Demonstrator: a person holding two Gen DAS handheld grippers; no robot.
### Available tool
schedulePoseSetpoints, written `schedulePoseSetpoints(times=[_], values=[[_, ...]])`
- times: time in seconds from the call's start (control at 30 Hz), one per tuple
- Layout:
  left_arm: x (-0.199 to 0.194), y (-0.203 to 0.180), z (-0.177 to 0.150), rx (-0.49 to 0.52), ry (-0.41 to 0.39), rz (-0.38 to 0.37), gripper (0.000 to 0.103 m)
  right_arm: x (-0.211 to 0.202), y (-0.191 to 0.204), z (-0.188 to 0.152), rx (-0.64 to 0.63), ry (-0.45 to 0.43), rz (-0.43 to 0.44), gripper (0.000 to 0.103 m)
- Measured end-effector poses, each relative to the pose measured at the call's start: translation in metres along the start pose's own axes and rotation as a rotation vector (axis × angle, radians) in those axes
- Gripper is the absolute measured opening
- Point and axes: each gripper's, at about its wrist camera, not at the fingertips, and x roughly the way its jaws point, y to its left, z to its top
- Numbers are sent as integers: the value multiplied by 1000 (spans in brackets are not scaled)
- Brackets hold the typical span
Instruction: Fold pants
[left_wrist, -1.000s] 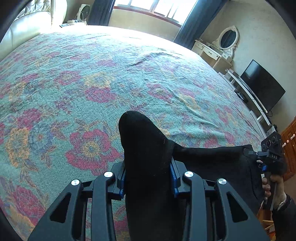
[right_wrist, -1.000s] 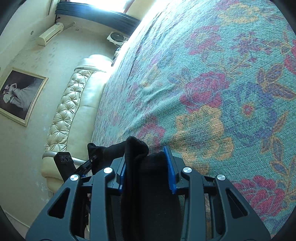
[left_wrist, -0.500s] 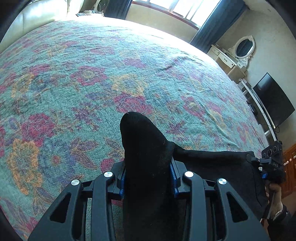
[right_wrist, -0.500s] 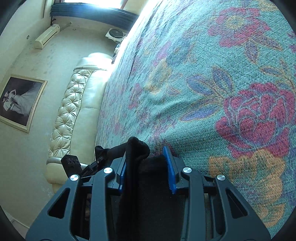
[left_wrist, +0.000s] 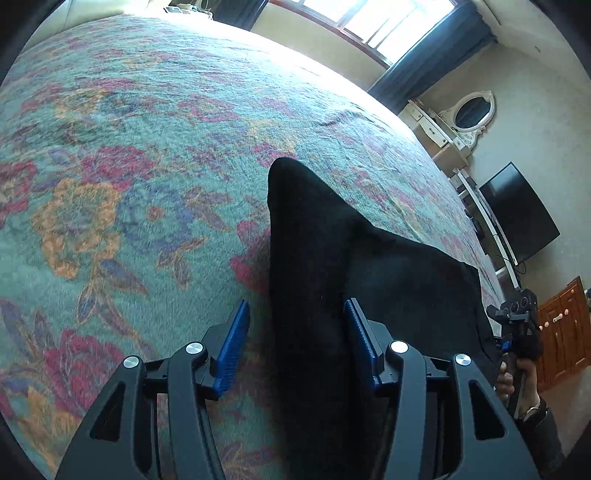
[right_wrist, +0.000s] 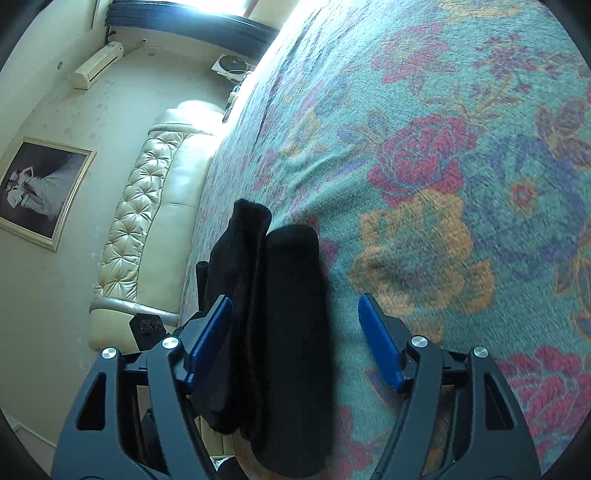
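Lying on a floral bedspread (left_wrist: 122, 206), black pants (left_wrist: 325, 266) run between both spread grippers, left gripper (left_wrist: 295, 332) and right gripper (right_wrist: 295, 325). Neither clamps the cloth. Lower folds are cut off by the frame edge.

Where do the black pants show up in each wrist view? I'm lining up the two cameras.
Left wrist: the black pants rise at centre between the open left gripper fingers, spreading right.
Right wrist: bunched left of centre, against the left finger of the open right gripper.
Shared landmark: the floral bedspread.
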Motion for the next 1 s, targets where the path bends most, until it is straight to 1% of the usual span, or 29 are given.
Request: schedulePoseSetpoints(times=[0.1,0.13,0.2,0.27,0.33,0.37,0.4,0.47,0.53,0.6,0.63,0.67,0.7,0.77,0.87,1.0], values=[[-22,11,-29,-92,-2,-39,60,-5,-1,-31,43,69,72,71],[-28,10,-38,-107,-3,-46,60,-4,-1,-40,53,89,97,72],[-38,7,-55,-115,4,-67,60,-7,2,-55,54,83,98,72],[-45,3,-71,-126,17,-67,61,-8,3,-63,68,67,108,75],[-52,4,-83,-172,13,-91,61,-9,3,-66,92,49,120,79],[-54,6,-88,-203,15,-116,61,-9,4,-66,100,44,118,82],[-54,9,-91,-235,27,-145,61,-8,6,-67,100,42,109,83],[-52,11,-98,-281,58,-197,62,-5,13,-68,82,45,86,89],[-48,5,-98,-271,75,-214,62,-1,17,-71,59,50,51,89],[-45,-3,-95,-246,77,-203,69,1,21,-74,28,57,19,88],[-44,-7,-93,-233,77,-188,70,2,21,-74,20,59,-6,81],[-44,-11,-92,-212,68,-160,69,3,21,-76,18,62,-32,70],[-44,-14,-92,-194,51,-129,67,2,18,-78,24,61,-43,65],[-41,-19,-91,-179,37,-83,63,0,13,-78,49,54,-33,51],[-42,-24,-94,-143,24,-46,60,-2,7,-81,54,51,-26,41],[-40,-25,-94,-104,15,-14,58,-4,1,-84,65,43,-8,36]])
